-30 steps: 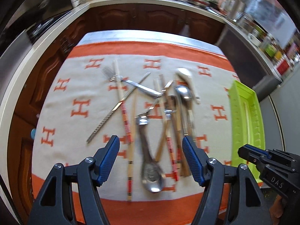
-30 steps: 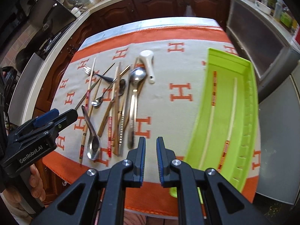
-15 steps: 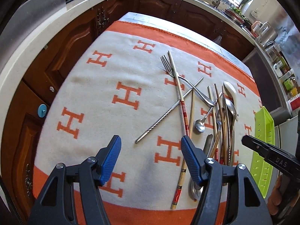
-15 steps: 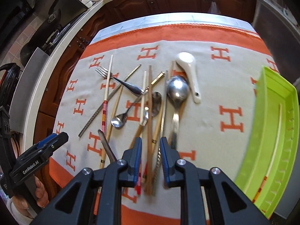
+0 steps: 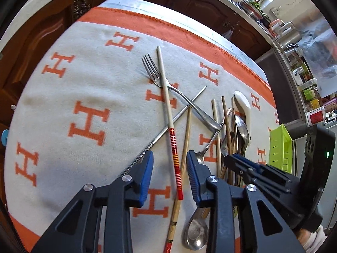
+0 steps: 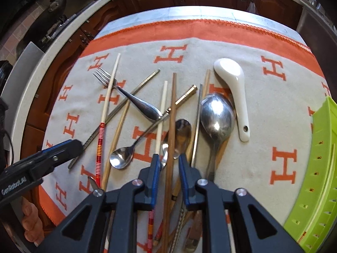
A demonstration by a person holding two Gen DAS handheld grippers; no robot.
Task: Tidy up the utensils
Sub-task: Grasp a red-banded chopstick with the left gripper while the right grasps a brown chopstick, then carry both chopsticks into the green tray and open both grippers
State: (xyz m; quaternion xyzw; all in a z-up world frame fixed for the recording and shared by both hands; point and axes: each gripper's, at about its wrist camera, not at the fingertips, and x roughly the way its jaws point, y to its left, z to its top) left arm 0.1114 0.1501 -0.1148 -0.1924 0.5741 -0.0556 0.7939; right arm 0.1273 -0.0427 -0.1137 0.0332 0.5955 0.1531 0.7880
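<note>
Cloth [image 6: 263, 109]: cream with orange H letters and an orange border, spread over the tabletop; all loose utensils lie on it.
Left gripper [image 5: 169, 172]: low over the near left part of the pile. Its jaws have just been closing and stand part open. A red-banded chopstick [image 5: 174, 158] and a plain bamboo chopstick [image 5: 185, 147] lie between the blue pads [image 5: 146, 175], which do not press on them.
Twisted metal chopstick [image 5: 168, 126]: runs diagonally from beside the left pad toward the cloth's middle, crossing under the red-banded chopstick.
Fork [image 5: 168, 84]: tines toward the far edge, handle slanting right under the crossed sticks.
Small spoon [image 6: 122, 158]: bowl toward the near edge, its thin gold-tipped handle slanting up to the right.
Right gripper [image 6: 168, 172]: over the middle of the pile, jaws narrow but not pressed together. A dark wooden chopstick [image 6: 171, 126] passes between its pads; whether they touch it I cannot tell.
Pale chopstick [image 6: 161, 116]: just left of the dark one, roughly parallel, running under the left pad of that gripper.
Large steel spoon [image 6: 217, 116]: bowl toward the far edge, right of the dark chopstick, lying over other sticks.
White ceramic spoon [image 6: 236, 88]: just right of the steel spoon, bowl far, holed handle end near.
Green tray [image 6: 316, 179]: at the right edge of the cloth, apart from the pile.
Person's fingers [image 6: 31, 223]: seen under the left gripper's handle at the near left corner.
</note>
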